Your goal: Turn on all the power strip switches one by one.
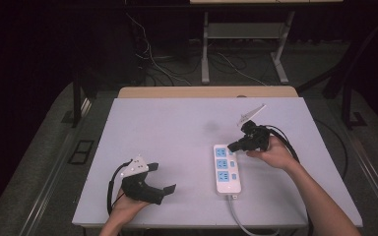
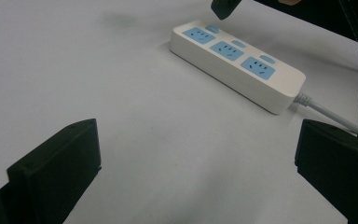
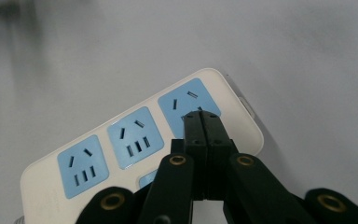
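White tabletop (image 1: 177, 147) bears a power strip (image 1: 227, 169); right hand-held gripper (image 1: 234, 146) clenched, left (image 1: 162, 178) released.

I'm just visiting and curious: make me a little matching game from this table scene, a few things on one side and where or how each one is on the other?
Things:
1. left tool
2. right tool
3. power strip
4. strip's cable

States:
A. white with three blue sockets, lying flat on the table
B. jaws shut, tips over the end socket
C. jaws wide apart, nothing between them
D. runs off the near table edge

Pairs: 1-C, 2-B, 3-A, 4-D
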Motion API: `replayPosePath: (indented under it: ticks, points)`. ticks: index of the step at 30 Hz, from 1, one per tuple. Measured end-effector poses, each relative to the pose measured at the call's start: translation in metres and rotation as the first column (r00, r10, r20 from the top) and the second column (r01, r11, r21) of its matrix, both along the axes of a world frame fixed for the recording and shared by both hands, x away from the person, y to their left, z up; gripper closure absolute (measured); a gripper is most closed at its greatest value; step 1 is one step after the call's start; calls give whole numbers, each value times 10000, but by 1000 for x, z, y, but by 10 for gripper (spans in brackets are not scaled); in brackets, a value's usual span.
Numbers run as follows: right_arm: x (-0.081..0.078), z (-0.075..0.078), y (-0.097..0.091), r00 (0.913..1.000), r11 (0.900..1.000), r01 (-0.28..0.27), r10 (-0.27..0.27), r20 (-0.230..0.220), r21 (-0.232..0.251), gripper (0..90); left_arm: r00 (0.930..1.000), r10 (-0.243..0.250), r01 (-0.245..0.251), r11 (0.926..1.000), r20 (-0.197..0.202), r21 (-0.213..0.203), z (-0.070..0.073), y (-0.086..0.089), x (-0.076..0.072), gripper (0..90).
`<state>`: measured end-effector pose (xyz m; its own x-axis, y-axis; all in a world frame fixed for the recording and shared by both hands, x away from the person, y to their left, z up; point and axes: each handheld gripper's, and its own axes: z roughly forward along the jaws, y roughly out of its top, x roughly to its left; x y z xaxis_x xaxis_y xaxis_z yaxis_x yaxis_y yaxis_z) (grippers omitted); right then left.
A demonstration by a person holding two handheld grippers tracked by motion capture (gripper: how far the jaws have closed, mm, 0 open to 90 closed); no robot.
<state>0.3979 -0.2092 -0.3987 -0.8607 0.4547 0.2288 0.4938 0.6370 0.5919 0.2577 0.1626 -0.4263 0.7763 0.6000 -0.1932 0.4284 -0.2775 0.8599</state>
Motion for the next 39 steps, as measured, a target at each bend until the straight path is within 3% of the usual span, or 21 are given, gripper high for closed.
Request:
replayPosePath:
  ticks: [29,35,39]
  points:
    - [7,-13,2,9997,9997,136,-141,-201,-213,900,10000,24,-24,10000,35,40,0,1,0,0]
    - [7,-15,1,9999,9999,59,-60,-122,-105,900,10000,18,-18,10000,31,30,0,-1,0,0]
    - [5,-15,2,9998,9996,-70,74,166,-258,900,10000,17,-17,10000,32,37,0,-1,0,0]
